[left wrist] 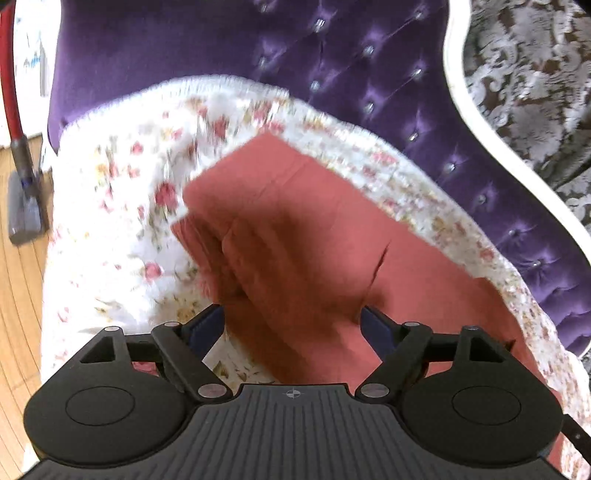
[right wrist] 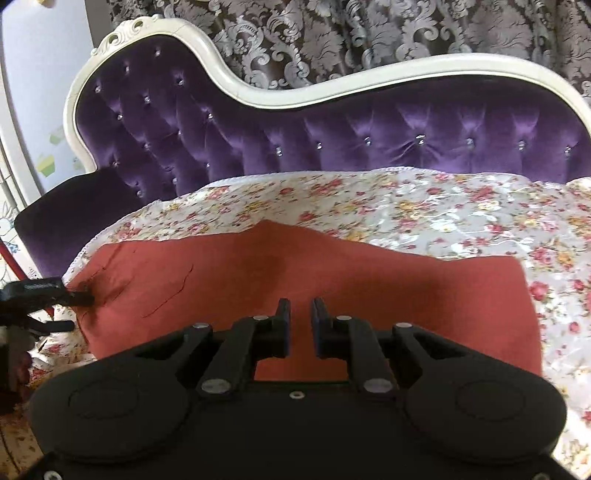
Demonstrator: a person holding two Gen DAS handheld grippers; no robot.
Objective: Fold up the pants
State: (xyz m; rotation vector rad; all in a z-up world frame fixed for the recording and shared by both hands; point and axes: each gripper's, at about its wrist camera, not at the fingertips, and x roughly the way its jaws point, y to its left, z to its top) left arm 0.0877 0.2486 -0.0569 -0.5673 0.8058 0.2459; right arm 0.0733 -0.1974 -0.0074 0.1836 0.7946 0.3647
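Rust-red pants (right wrist: 332, 280) lie folded into a long band across a floral cloth (right wrist: 424, 206) on the sofa seat. My right gripper (right wrist: 300, 304) hovers over the band's near edge, its pads a narrow gap apart with nothing pinched. My left gripper (left wrist: 291, 312) stands wide open over the pants (left wrist: 295, 229), at a bunched, layered end; the fabric lies below the fingers, not gripped. In the right wrist view, my left gripper's upper finger (right wrist: 75, 296) touches the left end of the band.
A purple tufted sofa back (right wrist: 332, 136) with a white carved frame (right wrist: 236, 86) rises behind the cloth, and a patterned curtain (right wrist: 369, 33) hangs beyond it. A red stick vacuum (left wrist: 22, 177) stands on the wooden floor (left wrist: 18, 332) to the left.
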